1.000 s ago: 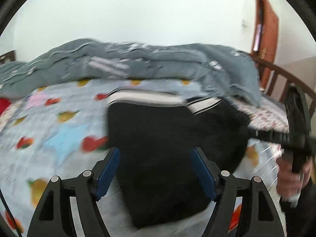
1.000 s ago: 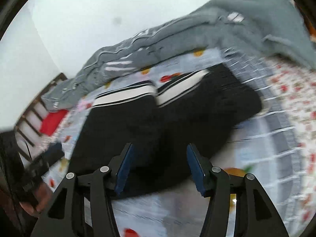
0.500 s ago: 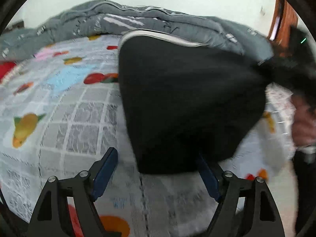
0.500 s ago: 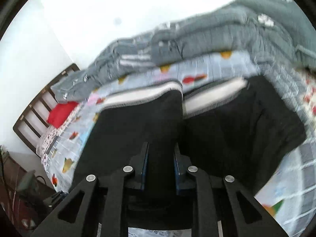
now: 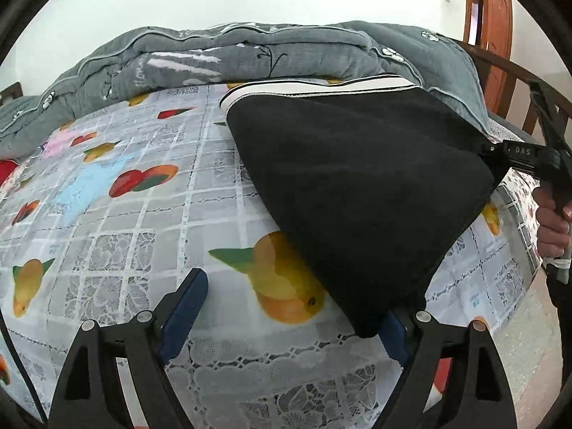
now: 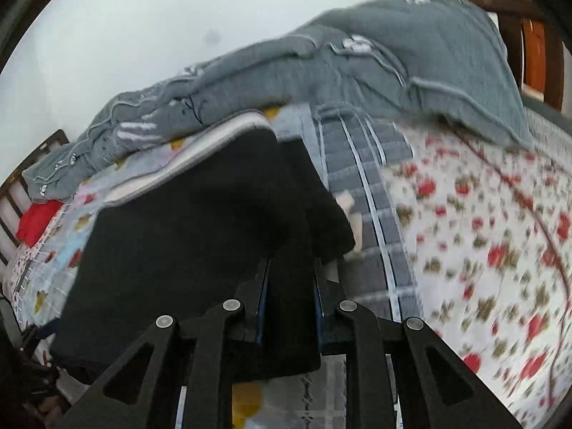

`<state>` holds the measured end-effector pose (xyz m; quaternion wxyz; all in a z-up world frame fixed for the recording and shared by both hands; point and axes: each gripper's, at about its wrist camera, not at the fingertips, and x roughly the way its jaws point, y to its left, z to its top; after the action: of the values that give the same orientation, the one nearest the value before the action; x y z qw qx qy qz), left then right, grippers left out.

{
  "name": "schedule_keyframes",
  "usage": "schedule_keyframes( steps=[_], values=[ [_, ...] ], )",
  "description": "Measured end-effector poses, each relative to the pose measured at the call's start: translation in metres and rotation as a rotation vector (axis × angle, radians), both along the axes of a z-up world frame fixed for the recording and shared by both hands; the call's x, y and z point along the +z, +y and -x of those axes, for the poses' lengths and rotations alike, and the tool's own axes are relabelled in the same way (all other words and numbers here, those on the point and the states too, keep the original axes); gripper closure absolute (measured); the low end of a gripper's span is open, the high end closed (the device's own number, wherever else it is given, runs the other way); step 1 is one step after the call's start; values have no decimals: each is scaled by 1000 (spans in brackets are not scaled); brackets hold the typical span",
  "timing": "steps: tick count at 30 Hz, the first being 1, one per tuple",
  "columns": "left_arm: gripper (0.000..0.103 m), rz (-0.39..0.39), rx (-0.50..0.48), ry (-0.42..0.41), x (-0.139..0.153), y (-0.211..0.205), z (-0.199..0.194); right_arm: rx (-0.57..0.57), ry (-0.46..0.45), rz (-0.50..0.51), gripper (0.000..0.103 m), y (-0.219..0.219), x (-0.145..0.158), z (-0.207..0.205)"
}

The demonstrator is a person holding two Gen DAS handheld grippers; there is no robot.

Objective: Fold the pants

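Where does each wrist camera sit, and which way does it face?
Left wrist: on the left hand-held gripper, jaws open, facing the fruit-print bedsheet; the person's other hand shows.
Right wrist: on the right hand-held gripper, clamping the black pants.
Shared: pants, grey quilt.

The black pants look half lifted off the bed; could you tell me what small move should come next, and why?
Probably bring the left tongs onto the near corner of the pants and close. The right tongs are already shut on the cloth and hold one side up, while the left tongs, whose jaws have just been opening, stand wide over the bedsheet, with that corner draped over only one blue pad.
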<state>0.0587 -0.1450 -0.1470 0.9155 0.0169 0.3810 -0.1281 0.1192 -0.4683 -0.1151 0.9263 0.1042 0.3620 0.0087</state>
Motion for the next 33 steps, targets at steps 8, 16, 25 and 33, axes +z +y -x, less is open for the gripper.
schedule_keyframes(
  steps=[8, 16, 25, 33],
  values=[
    [19, 97, -97, -46, 18, 14, 29, -14, 28, 134, 76, 17, 16, -6],
    [19, 140, -71, -74, 37, -4, -2, -41, -80, 176, 68, 19, 42, 20],
    [16, 202, -68, 58, 8, -1, -37, -3, 68, 273, 62, 24, -3, 13],
    [20, 390, -14, 174, -1, 21, -110, -35, 80, 79, 37, -10, 8, -37]
  ],
)
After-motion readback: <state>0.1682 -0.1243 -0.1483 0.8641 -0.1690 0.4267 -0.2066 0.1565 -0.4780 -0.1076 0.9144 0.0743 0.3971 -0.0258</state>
